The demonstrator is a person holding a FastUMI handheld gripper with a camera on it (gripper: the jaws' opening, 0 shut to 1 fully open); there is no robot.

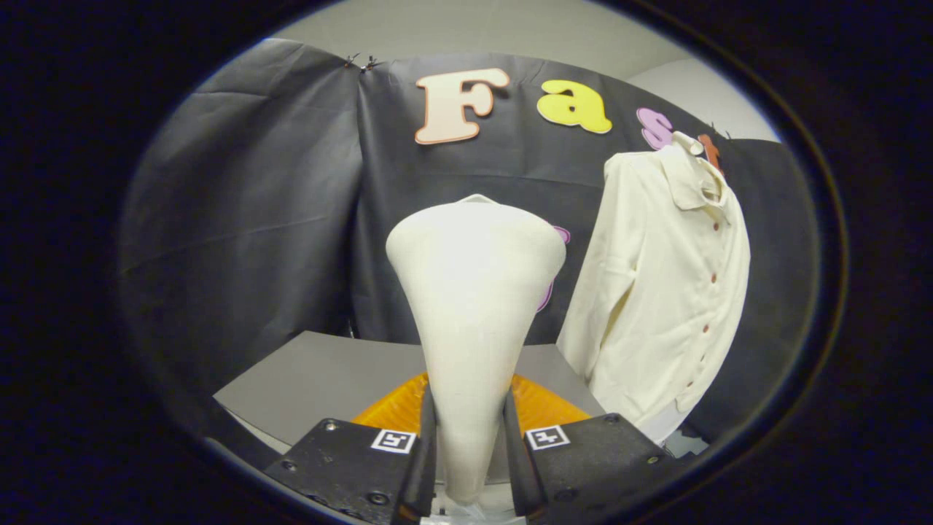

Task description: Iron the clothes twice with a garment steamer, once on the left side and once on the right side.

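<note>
My gripper is shut on the narrow handle of a cream-white garment steamer, with a finger pressing on each side. The steamer stands upright between the fingers and widens to a broad head at the top. A cream button-up shirt with a collar and small dark buttons hangs against the black cloth wall, to the right of the steamer and beyond it. The steamer head is apart from the shirt, with a gap of black cloth between them.
A grey table lies below and ahead of the fingers. An orange cloth or mat lies on it just behind the steamer's handle. Black cloth walls close in the left side and the back.
</note>
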